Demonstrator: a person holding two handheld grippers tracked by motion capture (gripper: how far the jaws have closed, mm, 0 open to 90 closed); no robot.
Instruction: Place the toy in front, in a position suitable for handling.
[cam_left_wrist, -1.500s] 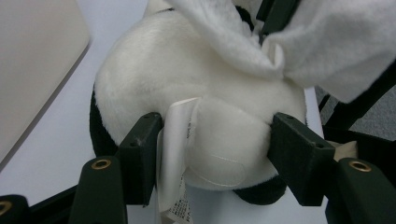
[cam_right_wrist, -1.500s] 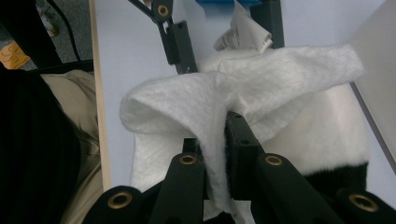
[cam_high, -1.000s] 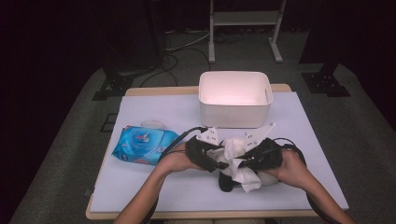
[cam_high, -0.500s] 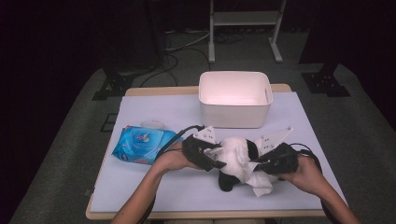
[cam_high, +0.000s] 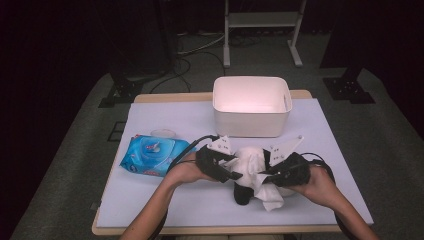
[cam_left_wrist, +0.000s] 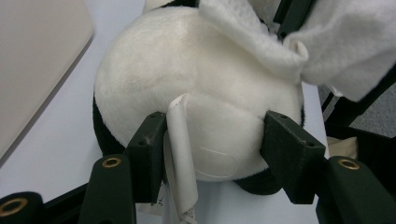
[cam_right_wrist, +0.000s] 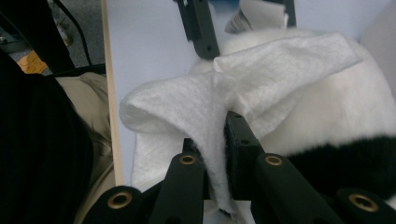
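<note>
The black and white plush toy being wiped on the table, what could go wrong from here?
1. The left tongs pinch the round black and white plush toy low on its curved side, with its paper tag against one pad; their jaws have just been closing, yet the toy could squirt out.
2. The right tongs hold the white wet wipe by a thin fold, which might slip free while rubbing.
</note>
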